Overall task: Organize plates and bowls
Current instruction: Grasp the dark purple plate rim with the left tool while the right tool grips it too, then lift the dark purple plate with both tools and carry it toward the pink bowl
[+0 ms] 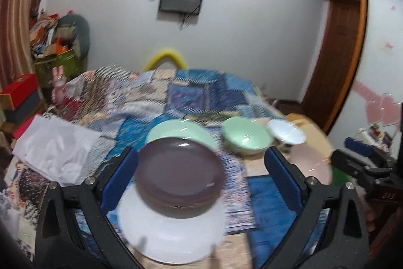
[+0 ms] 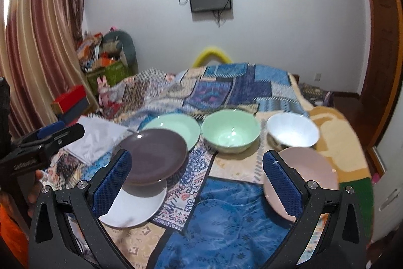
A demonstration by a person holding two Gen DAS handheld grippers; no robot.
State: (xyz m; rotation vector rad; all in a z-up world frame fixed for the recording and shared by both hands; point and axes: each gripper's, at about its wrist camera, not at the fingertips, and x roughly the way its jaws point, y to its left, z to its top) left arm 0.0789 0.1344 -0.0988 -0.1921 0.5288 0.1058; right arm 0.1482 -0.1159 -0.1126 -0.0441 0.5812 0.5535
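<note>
A dark purple plate [image 1: 180,175] [image 2: 153,156] rests on a white plate [image 1: 173,231] [image 2: 136,206] on the patterned bedspread. Behind it lies a green plate [image 1: 176,129] [image 2: 176,125], then a green bowl [image 1: 245,136] [image 2: 230,134] and a white bowl [image 1: 286,131] [image 2: 292,131]. A pink plate [image 2: 306,172] [image 1: 311,163] lies at the right. My left gripper [image 1: 200,168] is open, its jaws wide apart on either side of the purple plate and apart from it. My right gripper [image 2: 197,173] is open and empty over the blue cloth, between the stacked plates and the pink plate.
The dishes lie on a bed with a patchwork cover [image 2: 226,90]. White paper [image 1: 55,145] [image 2: 98,135] lies left of the plates. Boxes and clutter [image 2: 105,59] stand at the far left by the curtain. A wooden door [image 1: 337,42] is at the right.
</note>
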